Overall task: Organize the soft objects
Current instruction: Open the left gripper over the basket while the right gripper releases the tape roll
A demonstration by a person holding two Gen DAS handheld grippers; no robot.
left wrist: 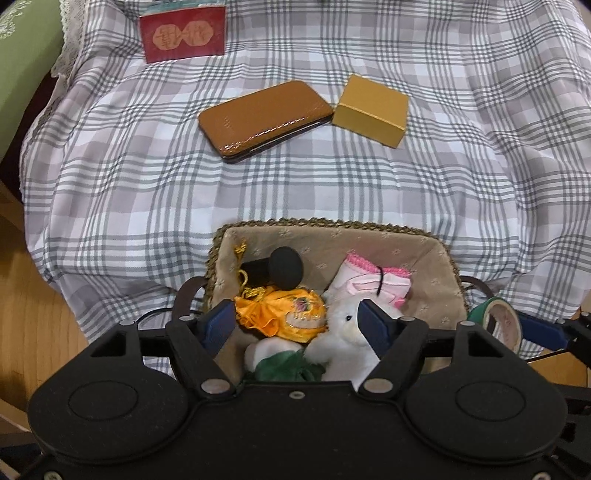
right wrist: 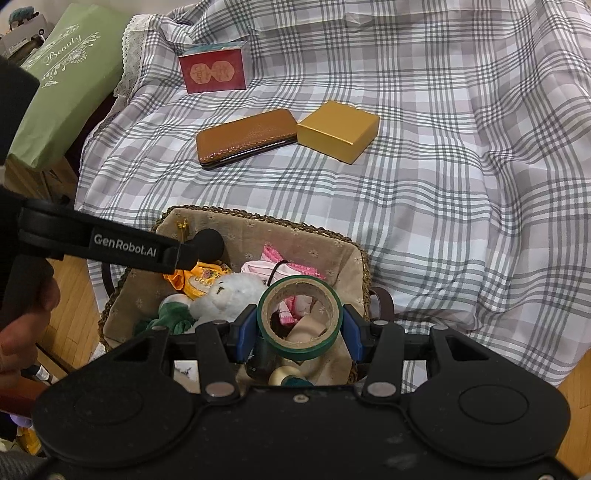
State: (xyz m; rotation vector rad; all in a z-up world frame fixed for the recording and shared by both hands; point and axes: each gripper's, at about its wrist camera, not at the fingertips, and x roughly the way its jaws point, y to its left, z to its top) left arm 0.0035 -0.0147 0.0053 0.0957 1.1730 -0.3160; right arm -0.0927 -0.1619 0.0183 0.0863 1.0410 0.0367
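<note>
A woven basket (left wrist: 325,223) with beige lining stands at the near edge of the checked cloth. In it lie an orange pouch (left wrist: 288,314), a white plush toy (left wrist: 343,328), a green plush piece (left wrist: 284,365), a pink cloth (left wrist: 369,277) and a black foam-tipped cylinder (left wrist: 284,267). My left gripper (left wrist: 295,325) hangs open just over the pouch and the plush toy, with its pads pressing on neither. My right gripper (right wrist: 299,321) is shut on a green tape roll (right wrist: 306,350), which it holds over the basket's (right wrist: 258,218) near right corner.
On the checked cloth (left wrist: 295,192) beyond the basket lie a brown case (left wrist: 264,120), a yellow box (left wrist: 371,110) and a red box (left wrist: 183,35). A green paper bag (right wrist: 70,81) stands at the left. A hand (right wrist: 22,332) is at the lower left, over wood floor.
</note>
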